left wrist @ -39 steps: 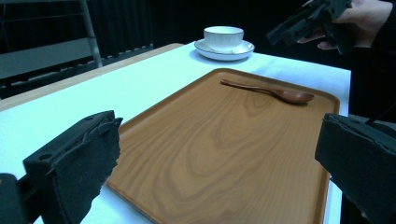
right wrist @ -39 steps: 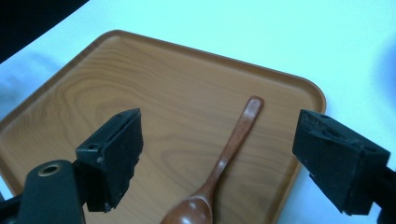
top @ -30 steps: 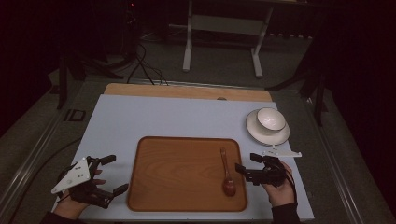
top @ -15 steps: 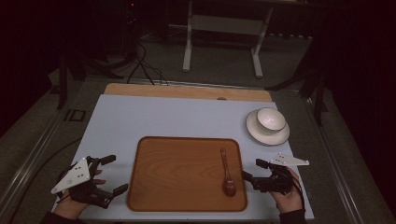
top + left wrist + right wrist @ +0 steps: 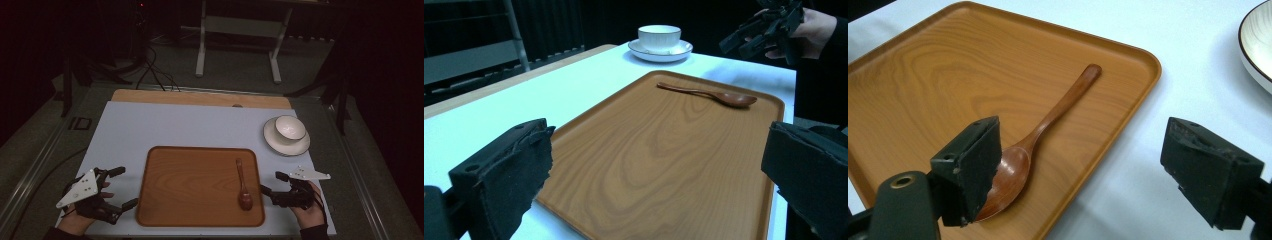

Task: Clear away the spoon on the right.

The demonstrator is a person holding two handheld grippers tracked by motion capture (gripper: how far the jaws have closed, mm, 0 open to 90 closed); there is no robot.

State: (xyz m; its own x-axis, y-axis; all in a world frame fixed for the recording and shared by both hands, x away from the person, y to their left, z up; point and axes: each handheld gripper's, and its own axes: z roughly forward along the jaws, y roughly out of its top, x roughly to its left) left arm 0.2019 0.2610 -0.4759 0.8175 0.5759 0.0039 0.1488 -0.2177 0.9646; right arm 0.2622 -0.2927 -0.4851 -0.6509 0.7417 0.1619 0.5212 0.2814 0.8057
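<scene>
Since a second ago, your right tongs (image 5: 270, 184) had drawn back from the spoon (image 5: 243, 185) toward the counter's (image 5: 165, 125) near right edge, while your left tongs (image 5: 122, 187) had stayed put. The spoon lay flat in the tray's (image 5: 195, 185) right half, bowl toward you, handle pointing away, touched by nothing. Your right tongs were spread wide, just right of the tray rim, level with the spoon's bowl; your hand (image 5: 307, 212) held them low, pointing left. Your left tongs were spread too, empty, just left of the tray, pointing across it. In the right gripper view, one jaw covered part of the spoon's bowl. The cup (image 5: 290, 127) on its saucer (image 5: 287, 145) stood well apart at far right.
</scene>
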